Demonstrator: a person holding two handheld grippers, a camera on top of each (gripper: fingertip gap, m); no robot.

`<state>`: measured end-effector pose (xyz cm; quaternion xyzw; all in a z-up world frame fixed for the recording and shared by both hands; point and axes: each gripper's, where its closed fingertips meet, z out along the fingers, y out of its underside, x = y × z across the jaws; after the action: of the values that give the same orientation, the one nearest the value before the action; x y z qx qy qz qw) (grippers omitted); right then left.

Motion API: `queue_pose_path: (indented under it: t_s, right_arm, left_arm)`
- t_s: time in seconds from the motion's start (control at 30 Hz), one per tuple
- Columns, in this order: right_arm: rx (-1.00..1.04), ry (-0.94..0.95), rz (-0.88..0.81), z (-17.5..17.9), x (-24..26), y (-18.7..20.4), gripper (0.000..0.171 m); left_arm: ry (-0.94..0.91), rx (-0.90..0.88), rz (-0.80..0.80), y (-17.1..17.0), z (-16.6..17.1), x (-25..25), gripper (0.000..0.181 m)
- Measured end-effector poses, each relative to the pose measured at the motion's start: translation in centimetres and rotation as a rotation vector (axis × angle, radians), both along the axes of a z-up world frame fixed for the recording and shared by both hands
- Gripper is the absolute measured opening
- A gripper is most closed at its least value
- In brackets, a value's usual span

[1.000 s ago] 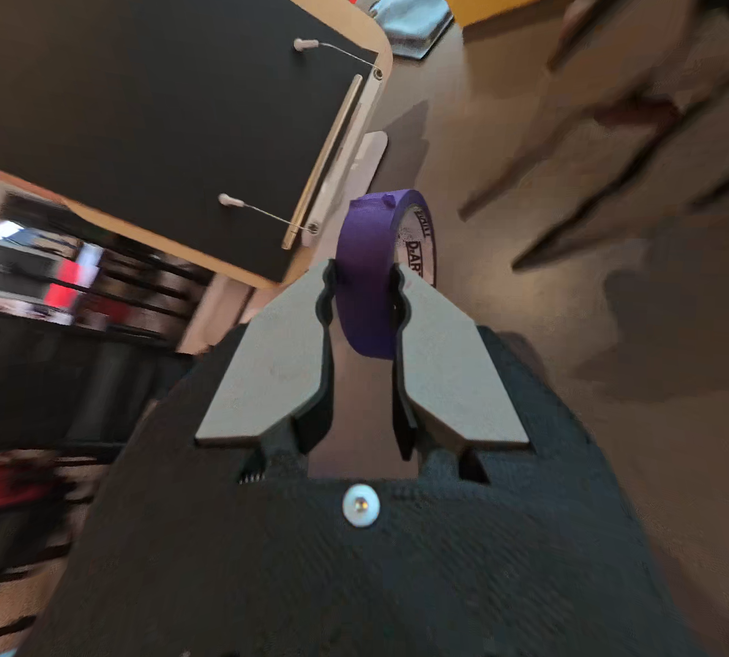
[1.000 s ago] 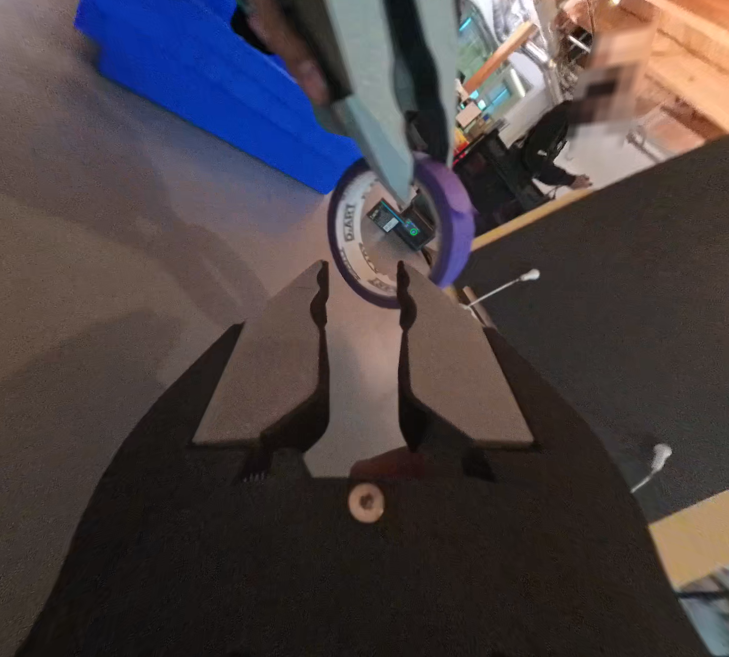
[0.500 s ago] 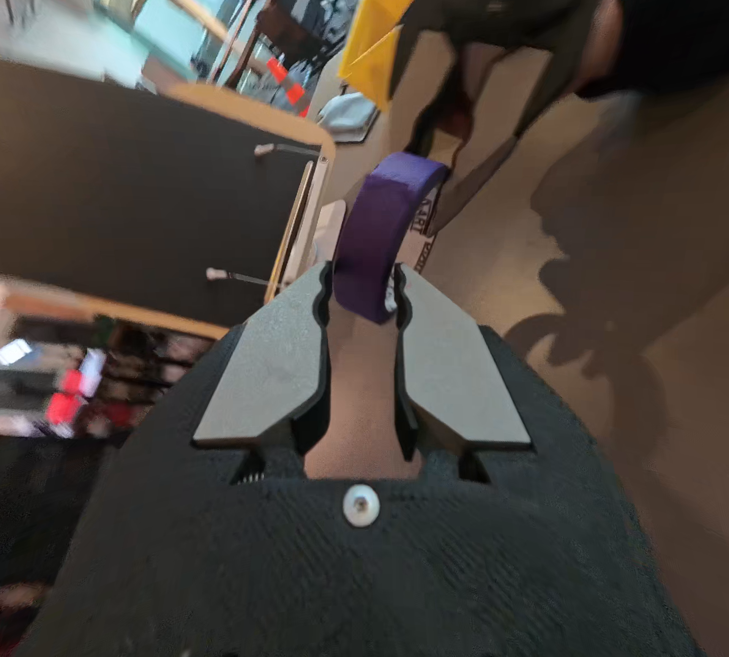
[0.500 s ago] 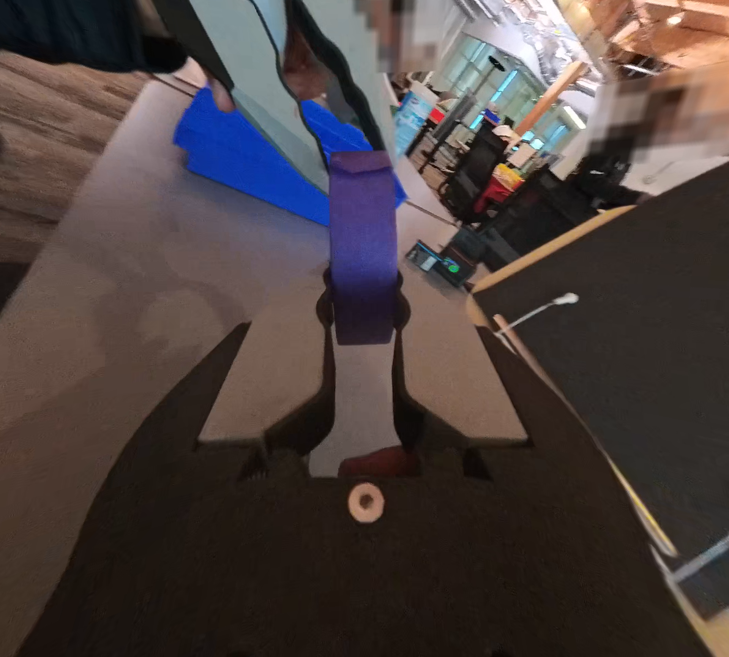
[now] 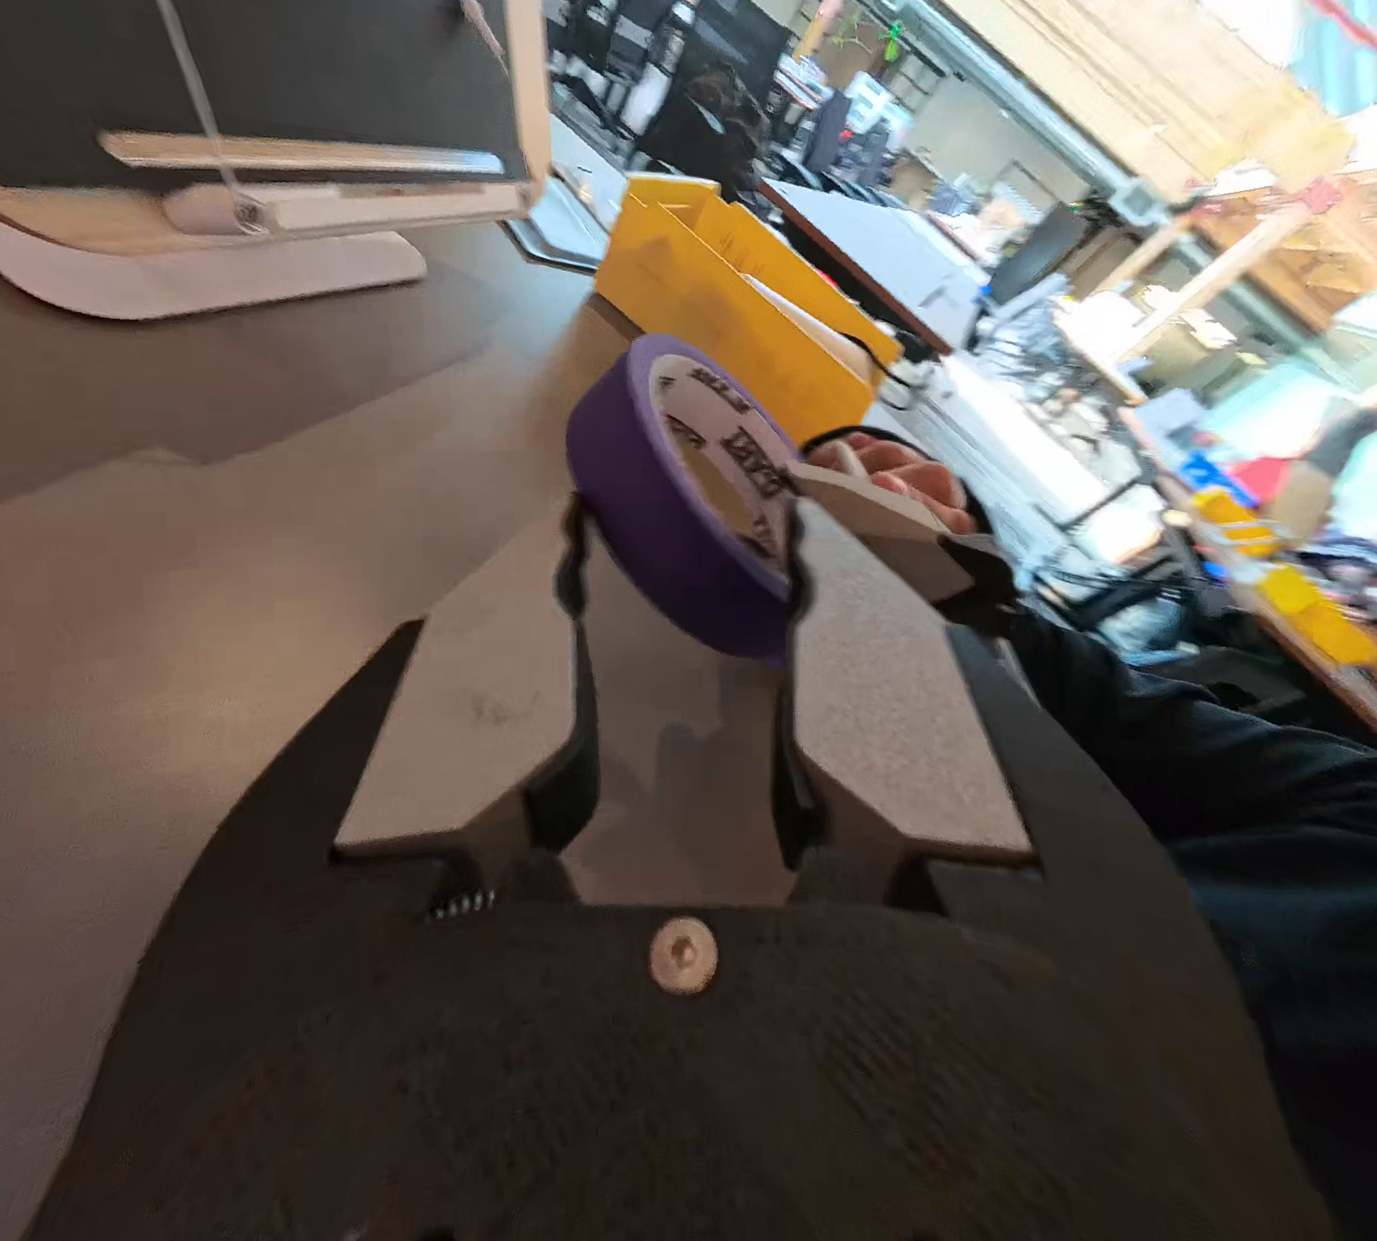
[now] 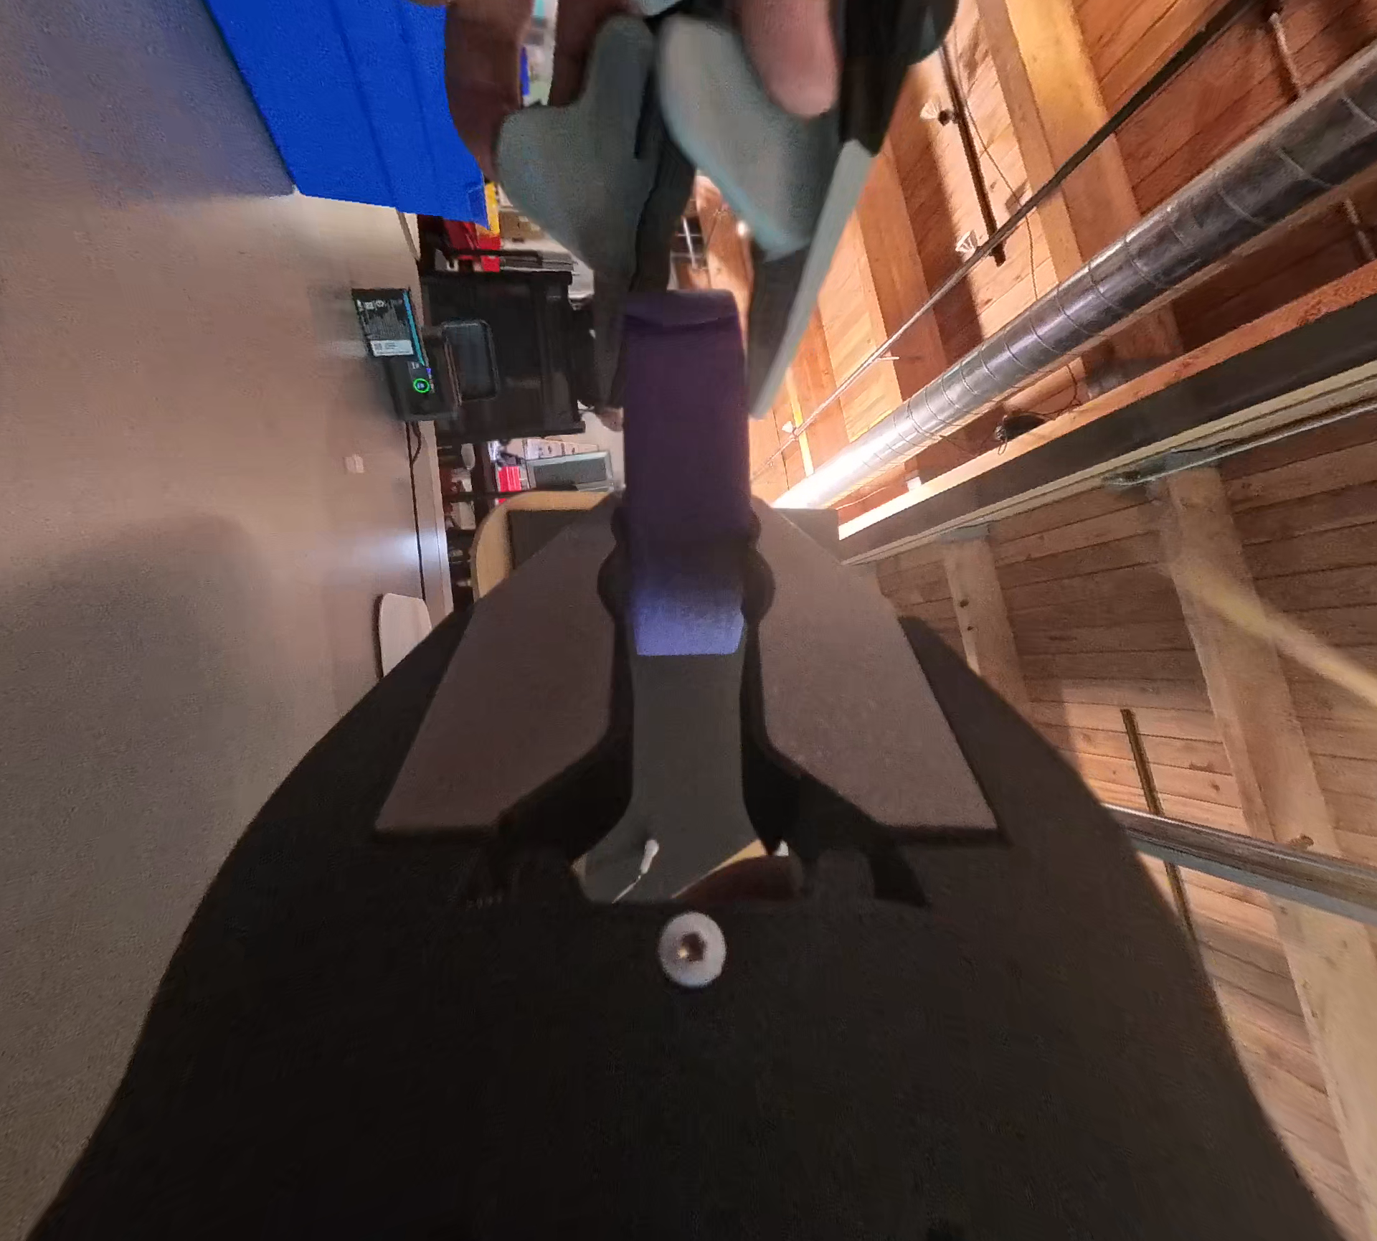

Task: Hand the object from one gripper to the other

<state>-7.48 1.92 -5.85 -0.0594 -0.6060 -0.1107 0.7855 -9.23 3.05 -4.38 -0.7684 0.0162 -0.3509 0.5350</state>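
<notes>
Spanning most of the left wrist view, the grey-brown tabletop (image 5: 186, 609) carries the other items. A dark upright board with a pale wooden edge on a white foot (image 5: 298, 13) stands at the far left of the table, and a yellow plastic bin (image 5: 715, 288) sits behind the grippers. In the right wrist view, a blue plastic bin (image 6: 313, 50) rests on the same surface.

The left gripper (image 5: 682, 534), black-bodied with grey finger plates, has its jaws set wider than the tape; the roll lies between the fingertips, tilted, touching the right tip, while contact at the left tip cannot be confirmed.

The right gripper (image 6: 685, 564), of the same build, has its jaws closed against both flat sides of the roll of purple masking tape (image 6: 685, 460), gripping it edge-on at the notched fingertips. In the left wrist view the roll of purple masking tape (image 5: 670, 512) shows its white inner core, and a grey finger of the right gripper reaches into that core from the right.
</notes>
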Motion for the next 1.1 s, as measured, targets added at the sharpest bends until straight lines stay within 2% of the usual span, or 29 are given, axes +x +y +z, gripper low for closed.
queue_pose_path:
  t_s: [0.1,0.17,0.3,0.37,0.47,0.53,0.63,0.73,0.8,0.87,0.97,1.03,1.1]
  right_arm:
    - [-0.100,-0.051,0.044,-0.9,-0.3,0.0,0.024]
    - [-0.207,-0.128,0.105,-2.1,-0.4,-0.3,0.031]
    - [-0.618,-0.369,0.327,-4.5,0.0,-1.9,0.042]
    - [-0.840,-0.438,0.417,-4.0,0.8,-1.8,0.023]
    - [-1.136,-0.319,0.470,-0.8,1.3,1.4,0.041]
    - [-1.328,-0.308,0.577,0.7,1.8,2.1,0.051]
    - [-1.489,-0.365,0.705,1.5,2.4,1.2,0.063]
    - [-1.476,-0.382,0.810,2.1,2.9,-0.3,0.037]
    - [-1.420,-0.439,0.844,1.9,3.2,-1.8,0.022]
    - [-1.374,-0.443,0.795,1.7,3.0,-1.5,0.022]
    - [-1.282,-0.372,0.656,1.3,2.4,0.0,0.022]
    - [-1.133,-0.297,0.520,1.0,2.1,1.4,0.021]
    - [-0.930,-0.196,0.367,1.0,1.9,2.8,0.022]
  left_arm:
    - [0.106,0.010,-0.022,-0.1,-0.5,-0.2,0.042]
    - [0.190,0.050,-0.035,-0.1,-0.2,-0.1,0.035]
    - [0.501,0.141,0.008,-0.1,1.2,-1.2,0.028]
    - [0.727,0.201,0.014,-0.3,1.8,-1.5,0.028]
    - [1.026,0.305,-0.035,-0.9,2.5,-0.5,0.028]
    - [1.097,0.364,-0.081,-1.4,2.9,0.8,0.028]
    - [1.058,0.463,-0.178,-2.3,3.5,3.5,0.028]
    - [0.945,0.506,-0.268,-3.3,3.3,5.7,0.028]
    - [0.871,0.508,-0.266,-3.4,3.2,6.0,0.028]
    - [0.798,0.487,-0.233,-3.3,2.9,5.6,0.027]
    - [0.703,0.364,-0.082,-2.3,1.7,3.4,0.030]
    - [0.568,0.250,-0.020,-2.5,0.7,2.0,0.043]
    - [0.350,0.094,-0.017,-3.1,-0.8,1.5,0.059]
